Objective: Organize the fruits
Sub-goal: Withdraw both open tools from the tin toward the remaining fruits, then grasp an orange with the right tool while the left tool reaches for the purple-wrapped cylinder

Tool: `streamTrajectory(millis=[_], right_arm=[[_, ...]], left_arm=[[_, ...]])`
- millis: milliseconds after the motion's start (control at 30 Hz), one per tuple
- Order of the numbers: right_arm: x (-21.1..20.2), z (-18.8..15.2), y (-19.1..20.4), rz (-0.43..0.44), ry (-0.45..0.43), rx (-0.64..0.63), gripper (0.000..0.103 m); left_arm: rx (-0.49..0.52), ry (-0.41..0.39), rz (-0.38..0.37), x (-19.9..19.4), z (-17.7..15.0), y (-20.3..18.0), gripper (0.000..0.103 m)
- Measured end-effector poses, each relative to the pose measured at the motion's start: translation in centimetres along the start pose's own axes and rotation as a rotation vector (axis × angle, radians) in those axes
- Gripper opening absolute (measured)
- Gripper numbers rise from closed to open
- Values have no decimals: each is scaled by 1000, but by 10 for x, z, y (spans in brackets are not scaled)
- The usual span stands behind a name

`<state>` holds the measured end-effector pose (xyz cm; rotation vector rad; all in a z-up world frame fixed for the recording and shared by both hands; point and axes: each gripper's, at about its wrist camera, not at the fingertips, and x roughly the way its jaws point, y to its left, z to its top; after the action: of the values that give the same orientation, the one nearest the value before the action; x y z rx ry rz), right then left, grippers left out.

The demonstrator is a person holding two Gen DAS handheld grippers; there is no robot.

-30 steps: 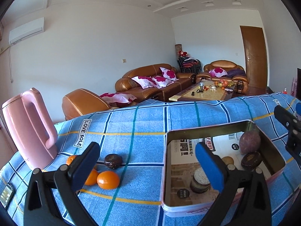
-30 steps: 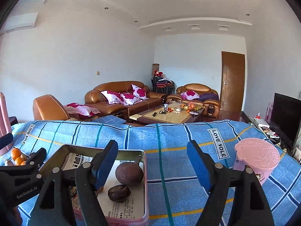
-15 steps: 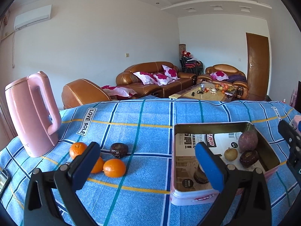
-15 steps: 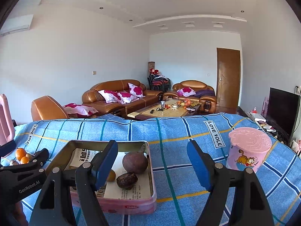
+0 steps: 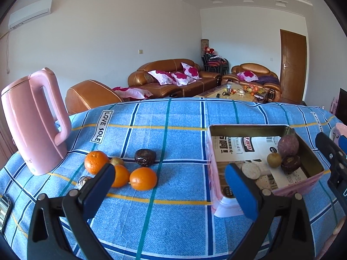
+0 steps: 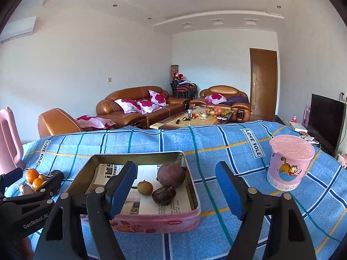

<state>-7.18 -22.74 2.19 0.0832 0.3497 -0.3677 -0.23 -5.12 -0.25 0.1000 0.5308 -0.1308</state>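
Three oranges [image 5: 143, 178] lie in a cluster on the blue checked cloth, with a dark wrinkled fruit [image 5: 144, 157] and a small greenish fruit [image 5: 117, 161] beside them. My left gripper [image 5: 171, 186] hovers open and empty just in front of the cluster. To their right stands a pink tin [image 5: 247, 126] lined with printed paper. It holds a round purple fruit [image 6: 171, 174], a small brown fruit [image 6: 145, 187] and a dark wrinkled fruit [image 6: 163, 195]. My right gripper [image 6: 176, 186] is open and empty at the tin's near right corner.
A tall pink kettle [image 5: 32, 121] stands at the left of the oranges. A pink lidded cup [image 6: 290, 162] stands right of the tin. A phone [image 5: 4, 208] lies at the table's left edge. Sofas and a coffee table fill the room behind.
Both cameras have drawn in over the table, so the oranges and the tin look larger and nearer. Both grippers have stayed open and empty.
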Motion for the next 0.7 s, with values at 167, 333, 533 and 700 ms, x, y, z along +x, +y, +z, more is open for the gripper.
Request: streamTrajectory(millis=[167,333,533,700], right_arm=[[-1,-2,20,27,11,-13,77],[2,-3,41,60,25,-17,77],[2,-4,69,97,27,-37,77],[4,-4,91,132,36,-54,77]], left_arm=[[5,35,8,9,0,15,103],[8,61,22,18,0,30,103],[18,67,42,26,2,48,103],[-30,85,29,34,4,75,103]])
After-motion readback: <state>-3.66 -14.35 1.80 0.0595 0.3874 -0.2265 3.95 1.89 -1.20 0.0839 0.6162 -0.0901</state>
